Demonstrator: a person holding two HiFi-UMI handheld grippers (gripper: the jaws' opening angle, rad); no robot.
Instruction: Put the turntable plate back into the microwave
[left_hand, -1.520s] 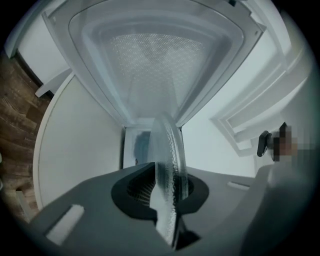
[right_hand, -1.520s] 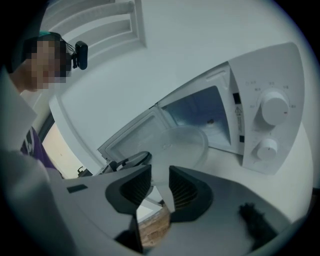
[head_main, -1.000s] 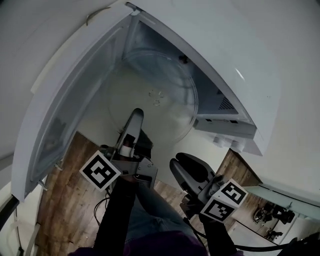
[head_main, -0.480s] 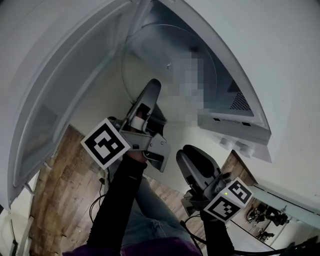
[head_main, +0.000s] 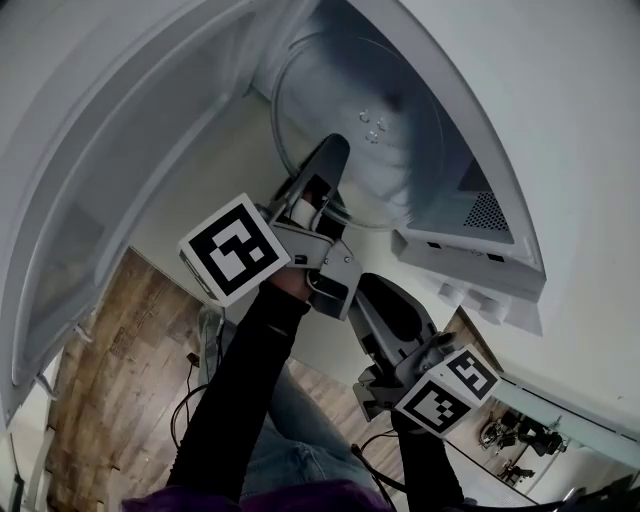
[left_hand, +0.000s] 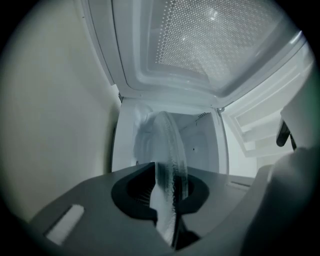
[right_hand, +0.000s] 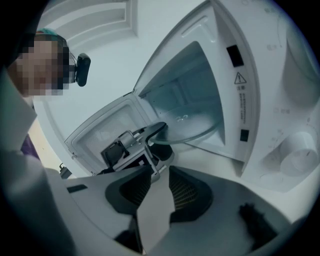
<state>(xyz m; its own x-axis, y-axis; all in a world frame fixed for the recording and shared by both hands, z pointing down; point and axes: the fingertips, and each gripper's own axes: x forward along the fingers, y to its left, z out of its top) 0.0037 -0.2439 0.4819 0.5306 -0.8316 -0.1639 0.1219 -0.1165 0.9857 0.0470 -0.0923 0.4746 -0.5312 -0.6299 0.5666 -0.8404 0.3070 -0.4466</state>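
The clear glass turntable plate (head_main: 360, 120) is halfway through the open microwave's mouth (head_main: 455, 215), nearly level. My left gripper (head_main: 322, 178) is shut on its near rim. In the left gripper view the plate (left_hand: 169, 150) runs edge-on between the pads toward the white cavity (left_hand: 202, 145). My right gripper (head_main: 388, 312) hangs below and behind, open, nothing between its pads (right_hand: 184, 190). From the right gripper view I see the plate (right_hand: 192, 125) entering the cavity, with the left gripper (right_hand: 150, 139) on its rim.
The microwave door (head_main: 110, 170) stands swung open at the left, its perforated window (left_hand: 210, 40) above the left gripper. The control panel with round knobs (right_hand: 299, 159) is right of the cavity. Wooden floor (head_main: 110, 350) lies below, with a person's dark sleeves.
My left gripper has moved up and right toward the cavity, carrying the plate farther into the opening. My right gripper has drifted a little lower and stays open.
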